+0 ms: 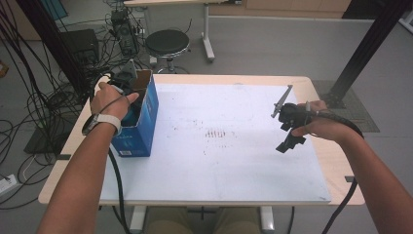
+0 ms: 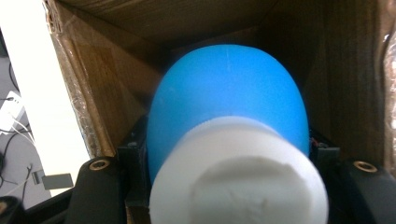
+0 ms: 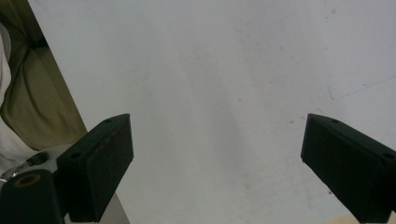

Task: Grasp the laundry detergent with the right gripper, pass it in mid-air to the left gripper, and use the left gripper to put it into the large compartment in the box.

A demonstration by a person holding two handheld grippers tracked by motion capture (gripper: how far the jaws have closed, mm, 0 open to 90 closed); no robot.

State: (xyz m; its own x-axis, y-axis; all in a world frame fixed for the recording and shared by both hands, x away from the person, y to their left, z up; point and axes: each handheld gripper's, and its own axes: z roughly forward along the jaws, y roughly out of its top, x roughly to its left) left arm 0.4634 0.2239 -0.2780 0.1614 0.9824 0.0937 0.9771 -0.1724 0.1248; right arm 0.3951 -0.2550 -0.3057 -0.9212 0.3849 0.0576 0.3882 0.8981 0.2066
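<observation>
In the left gripper view a blue rounded object (image 2: 229, 93) with a thick white round end (image 2: 236, 182) sits between my left gripper's (image 2: 229, 156) black jaws, which are shut on it. It is down inside a cardboard box with brown inner walls (image 2: 107, 84). From above, this box is the blue carton (image 1: 141, 129) at the table's left edge. My left hand (image 1: 109, 100) reaches into its open top, and the jaws are hidden inside. My right gripper (image 1: 290, 141) hovers over the right part of the white mat (image 1: 219, 161). Its jaws stand open (image 3: 217, 158) with nothing between them.
The wooden table's edge (image 1: 336, 161) shows to the right of the mat. On the floor behind the table are a round black stool (image 1: 167, 43) and another table's leg (image 1: 208, 34). Cables (image 1: 44, 97) lie to the left. A black post (image 1: 370, 44) stands at back right.
</observation>
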